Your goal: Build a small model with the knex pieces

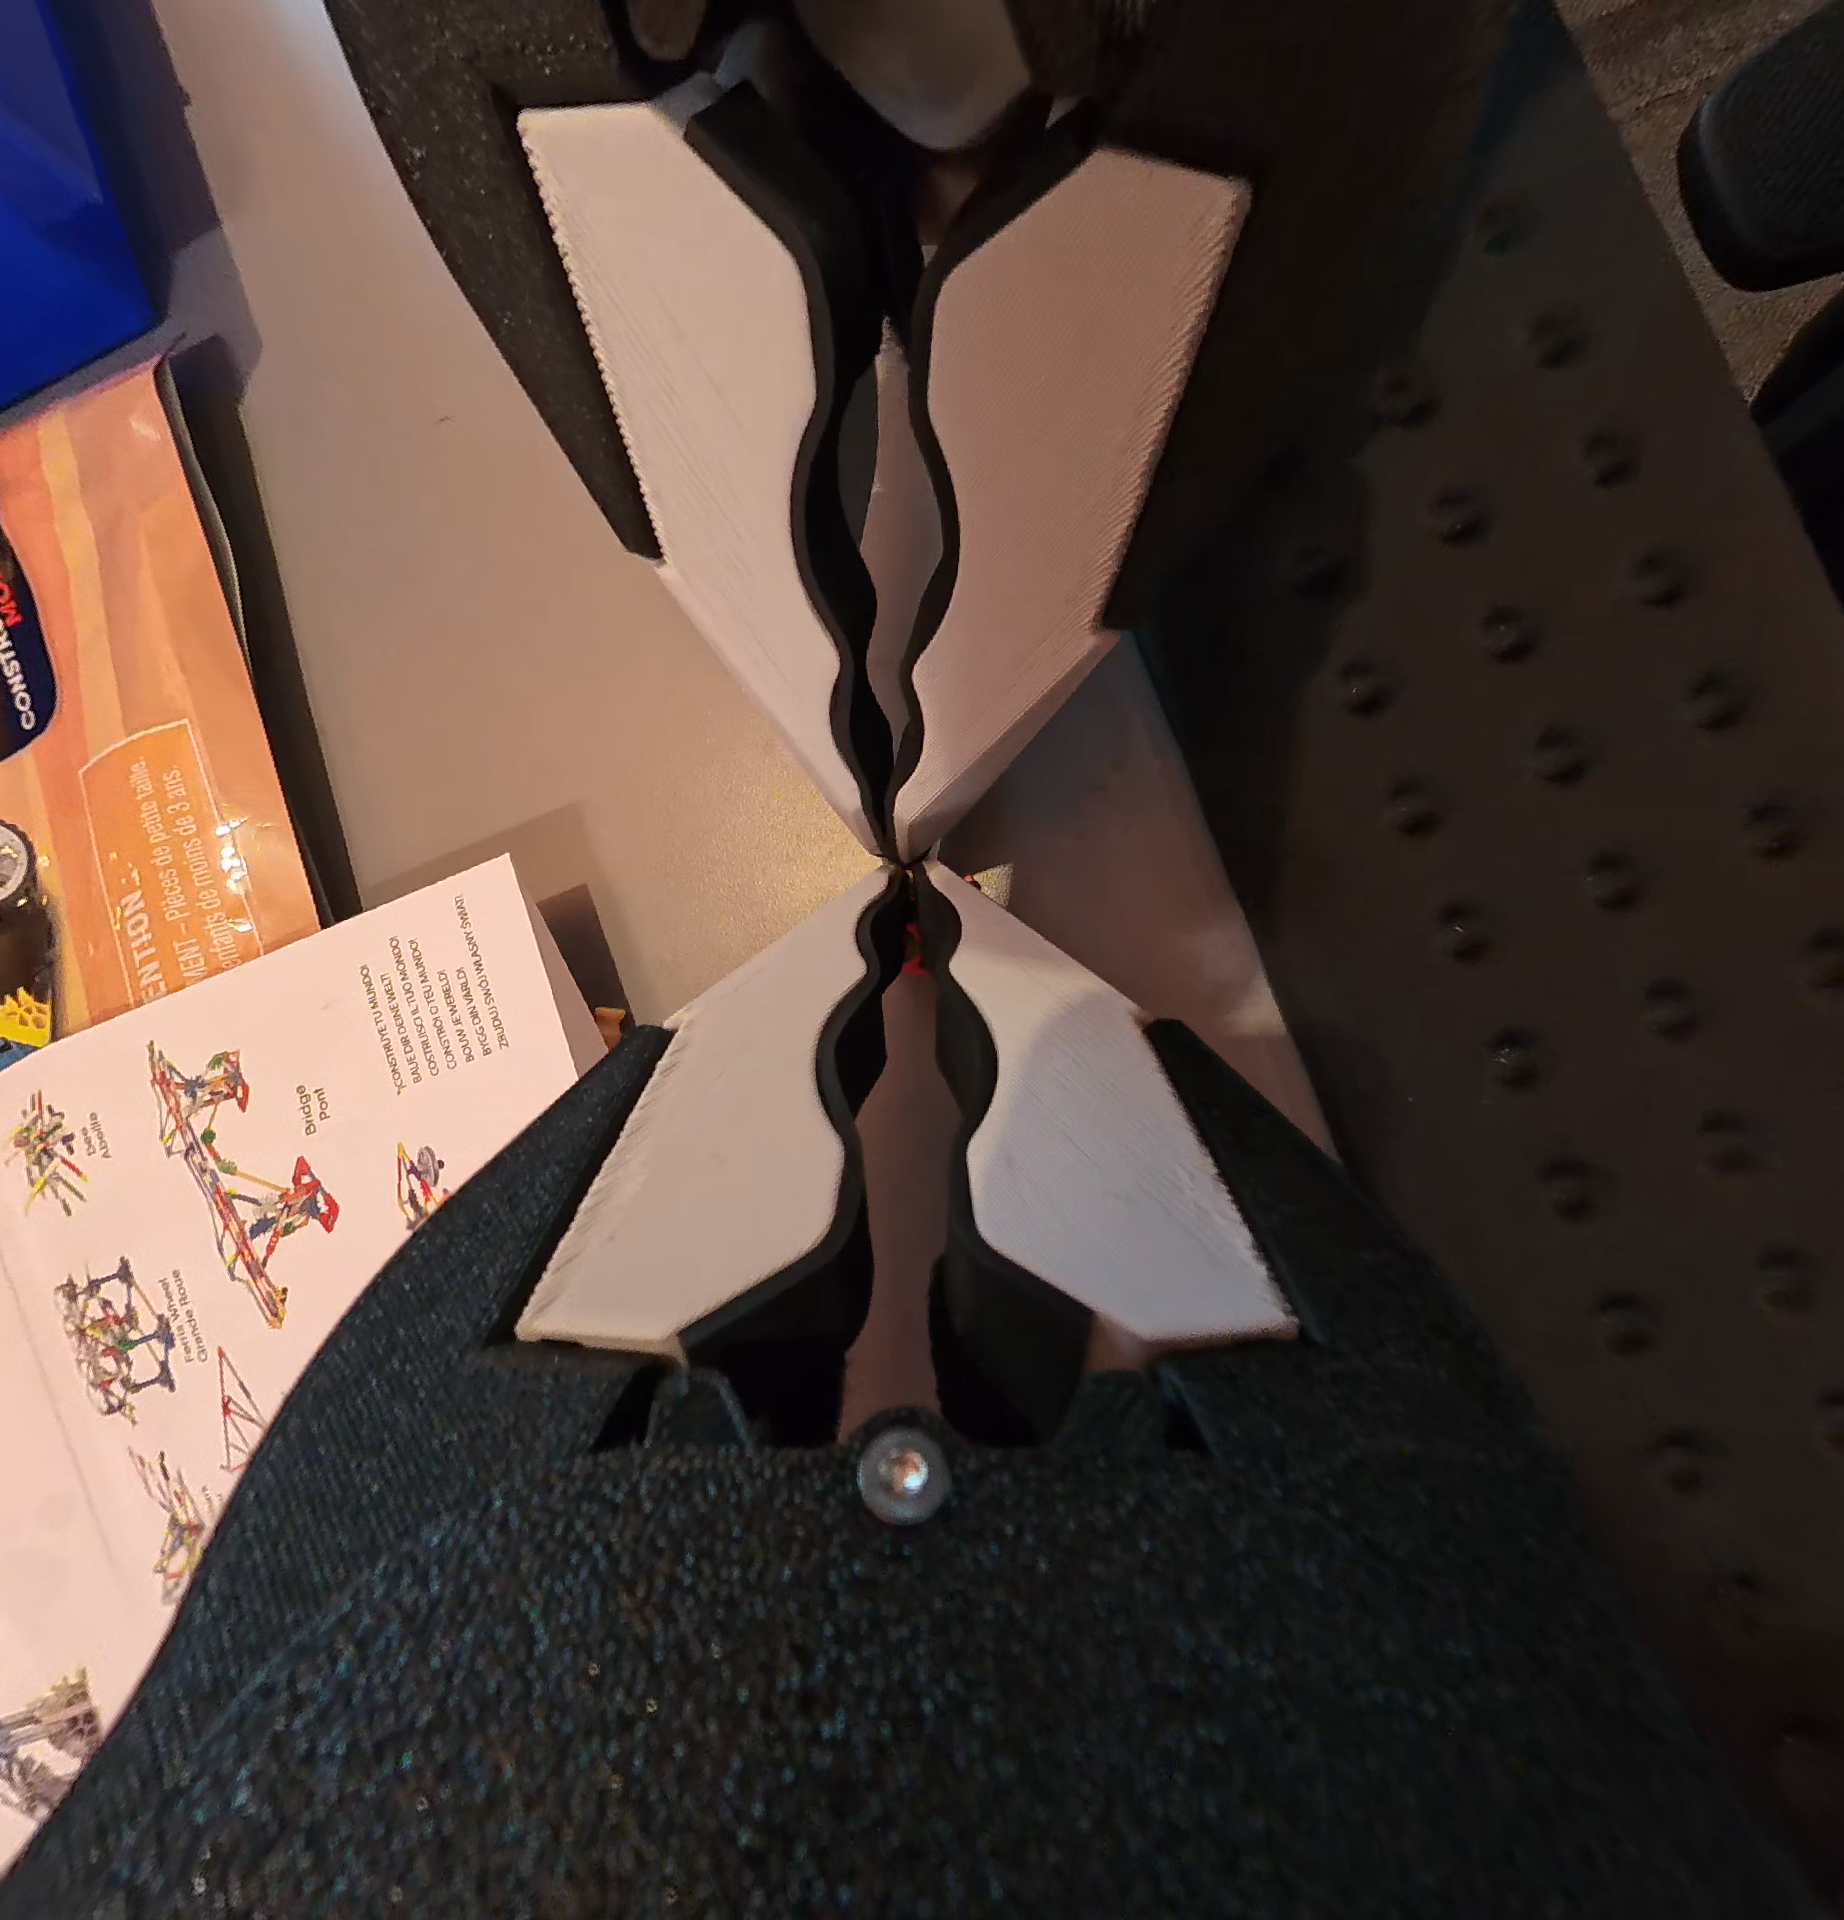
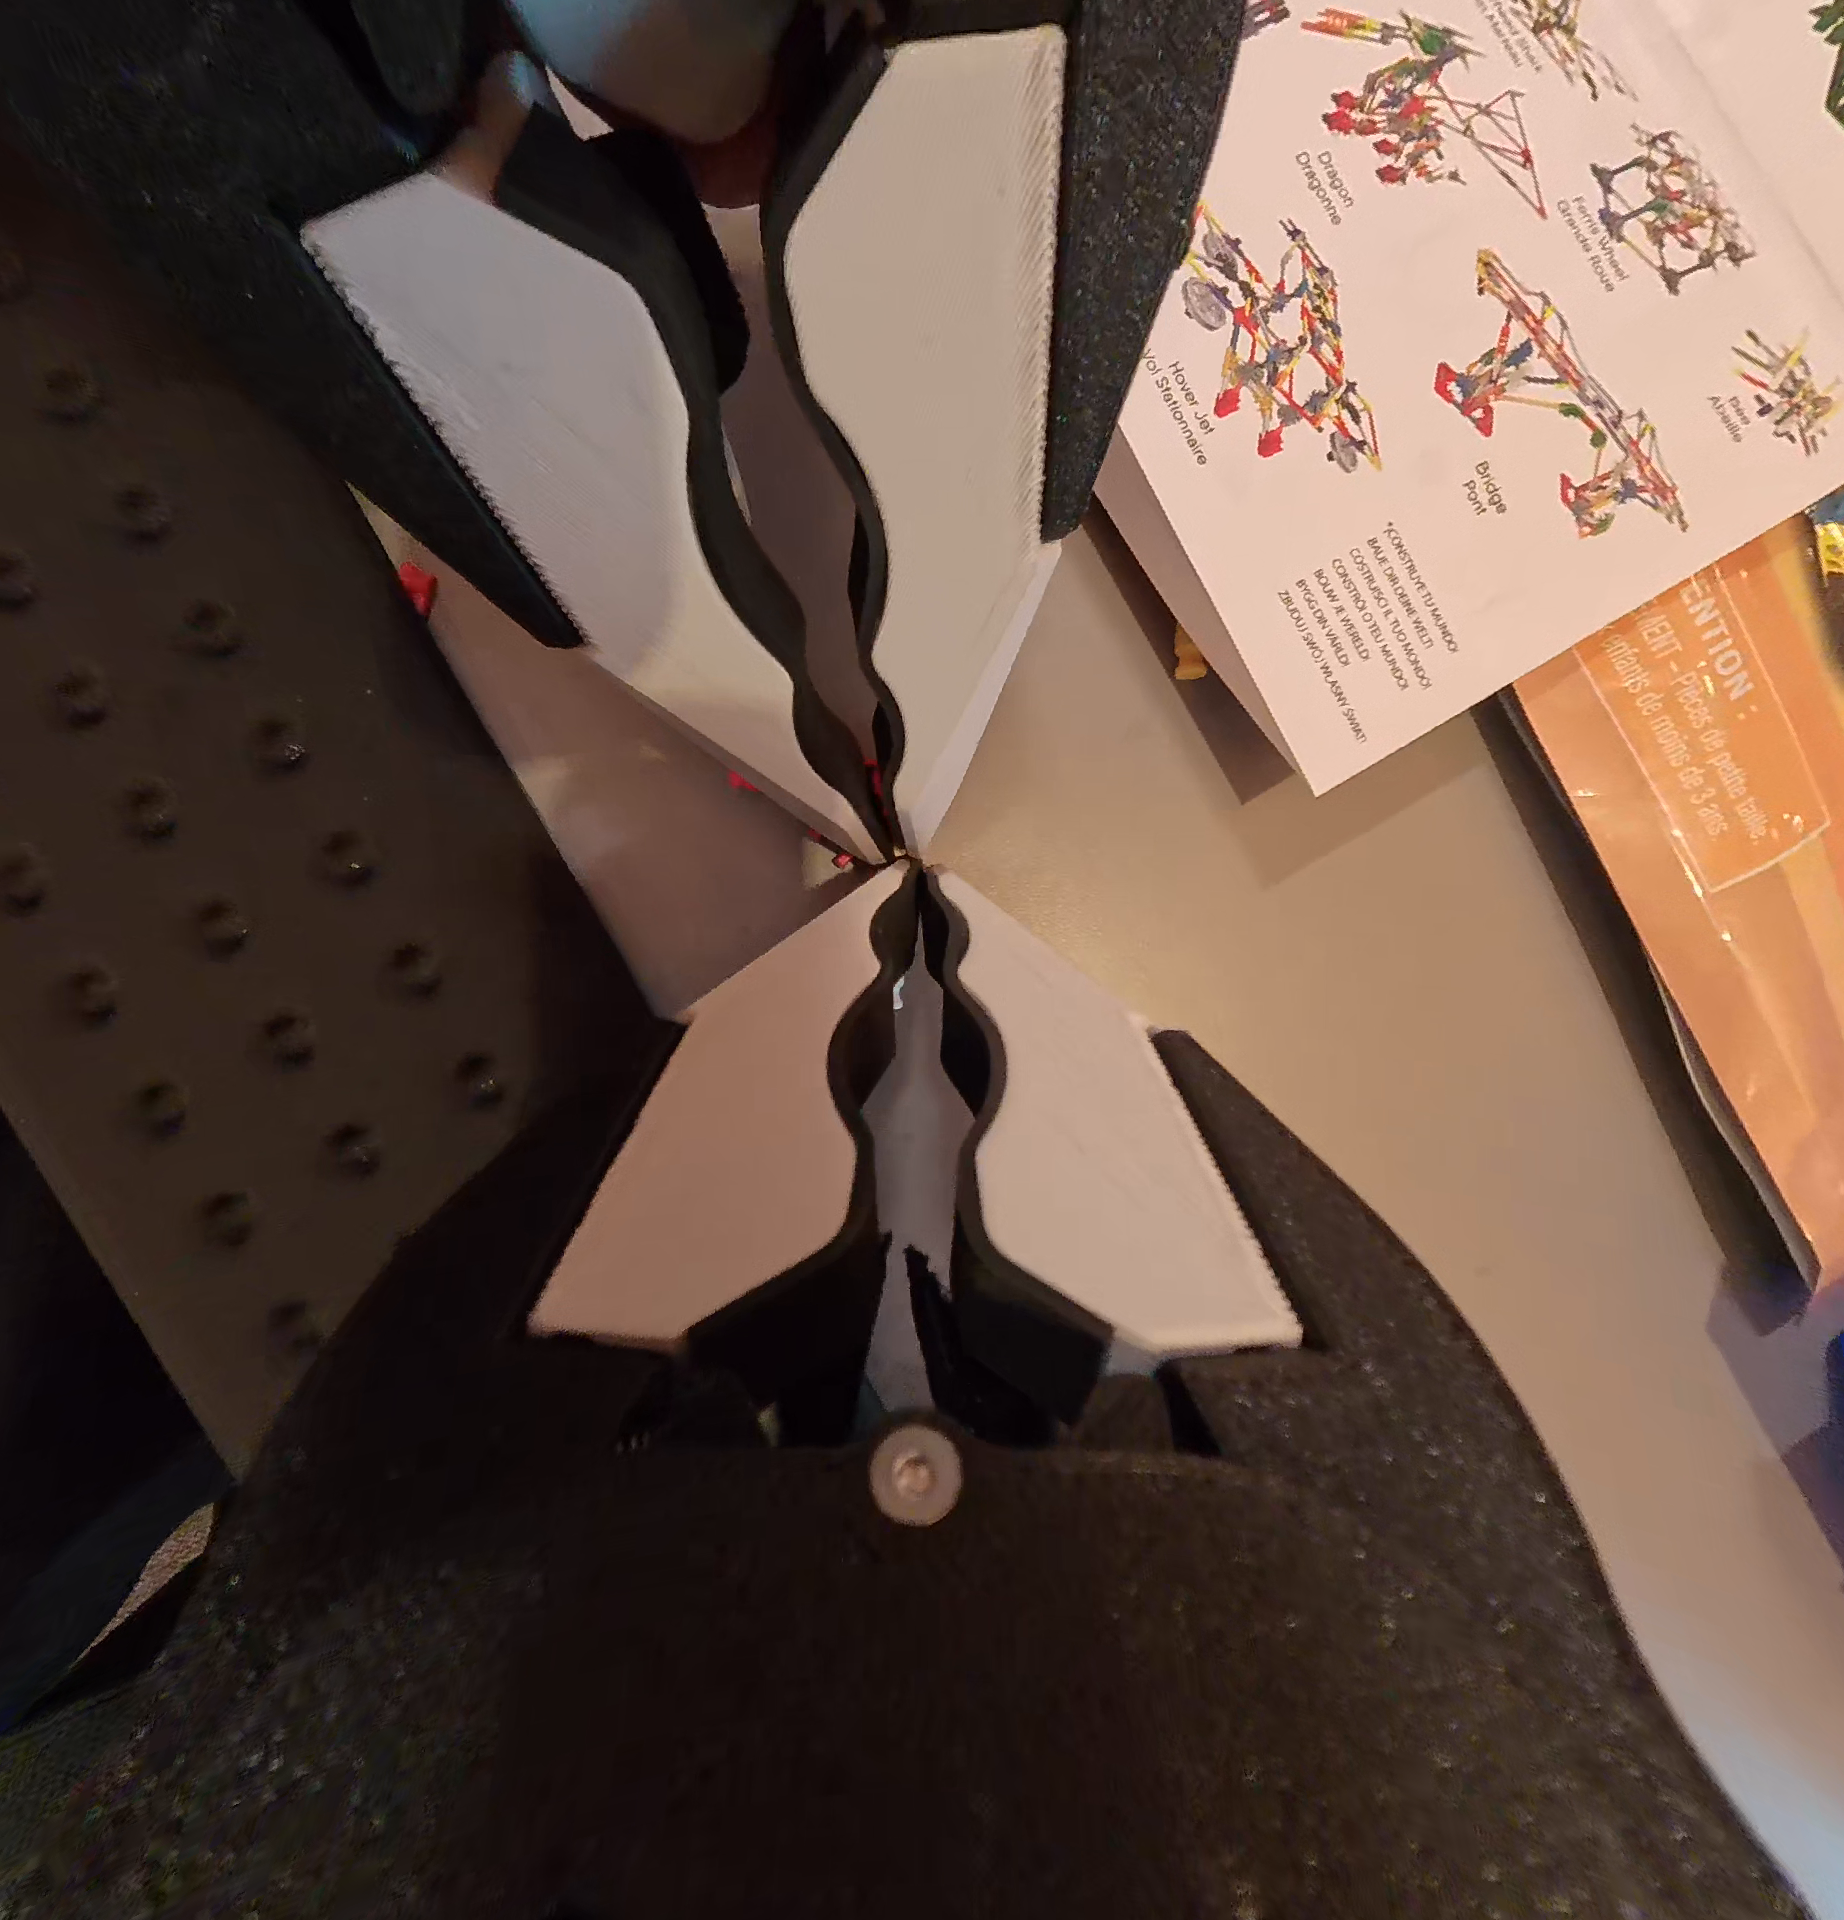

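Note:
My left gripper and my right gripper meet tip to tip above a white tabletop. The left gripper is shut on a small red piece, seen as a sliver between its black wavy pads. The right wrist view shows the left gripper from the front, with the same red piece between its pads. The right gripper has its tips pressed together. I cannot tell whether they pinch anything. Both have white fingers with black pads.
A black board with rows of holes lies beside the grippers. A printed sheet of toy models and an orange toy box lie on the other side, with a blue box beyond. Small red bits lie on the table. Both grippers' tips are close together, under 4 cm apart.

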### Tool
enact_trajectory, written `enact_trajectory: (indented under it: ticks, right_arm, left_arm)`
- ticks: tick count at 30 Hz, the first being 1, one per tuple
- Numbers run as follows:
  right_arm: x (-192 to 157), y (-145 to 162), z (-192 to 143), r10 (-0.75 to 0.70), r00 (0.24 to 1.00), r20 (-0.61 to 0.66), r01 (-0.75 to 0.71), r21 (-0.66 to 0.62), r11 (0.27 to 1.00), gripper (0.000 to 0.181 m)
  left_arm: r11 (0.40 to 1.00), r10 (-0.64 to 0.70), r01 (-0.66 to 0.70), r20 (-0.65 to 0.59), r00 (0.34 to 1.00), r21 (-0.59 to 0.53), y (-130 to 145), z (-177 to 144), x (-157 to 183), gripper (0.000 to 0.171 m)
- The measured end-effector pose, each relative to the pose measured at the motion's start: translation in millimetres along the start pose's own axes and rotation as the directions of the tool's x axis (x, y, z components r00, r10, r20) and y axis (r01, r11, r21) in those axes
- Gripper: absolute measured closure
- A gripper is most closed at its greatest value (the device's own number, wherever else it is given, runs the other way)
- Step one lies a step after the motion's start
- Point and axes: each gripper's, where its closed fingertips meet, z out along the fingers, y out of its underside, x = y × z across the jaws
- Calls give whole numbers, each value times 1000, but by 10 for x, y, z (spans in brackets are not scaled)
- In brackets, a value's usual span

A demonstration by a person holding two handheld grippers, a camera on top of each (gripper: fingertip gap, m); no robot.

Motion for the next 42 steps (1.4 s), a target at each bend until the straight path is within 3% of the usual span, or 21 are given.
enact_trajectory:
  ticks: [10, 15, 17, 20, 24, 28, 32, 34, 37, 42]
  right_arm:
    - [-15, 15, 19, -48, 998, -48, 47, -10, 999, 181]
    - [84, -83, -113, 27, 996, -83, -18, 100, 995, 178]
    - [115, -148, -243, 53, 994, -96, -38, 151, 988, 169]
    - [196, -151, -335, 88, 989, -119, -65, 185, 981, 169]
    - [115, -198, -327, 94, 989, -111, -66, 232, 971, 170]
    - [-9, -193, -218, 61, 992, -111, -35, 223, 974, 170]
    - [-71, -174, -105, 62, 995, -82, -43, 215, 976, 170]
    - [-71, -161, -58, 71, 994, -78, -54, 207, 977, 170]
    - [-74, -157, -39, 74, 994, -82, -56, 200, 978, 170]
    - [-82, -107, 33, 64, 994, -84, -51, 149, 988, 170]
  left_arm:
    - [998, -27, 24, 41, 999, 62, 12, 23, 19, 171]
    - [997, -45, 40, 95, 994, 61, 24, -2, -82, 171]
    - [995, -43, 34, 99, 994, 93, -39, -128, -107, 157]
    - [991, -52, 37, 112, 992, 129, -103, -365, -146, 154]
    - [995, -51, 29, 218, 975, 101, 43, -772, -200, 151]
    - [1000, -14, 21, 399, 917, -12, 495, -1610, -275, 151]
    - [976, -124, 204, 581, 804, -75, 1248, -2666, -462, 153]
    - [941, -185, 319, 620, 763, -112, 1686, -3041, -451, 154]
    - [860, -264, 478, 648, 715, -178, 2374, -3325, -402, 156]
    - [719, -459, 669, 596, 659, -186, 3241, -3180, -338, 160]
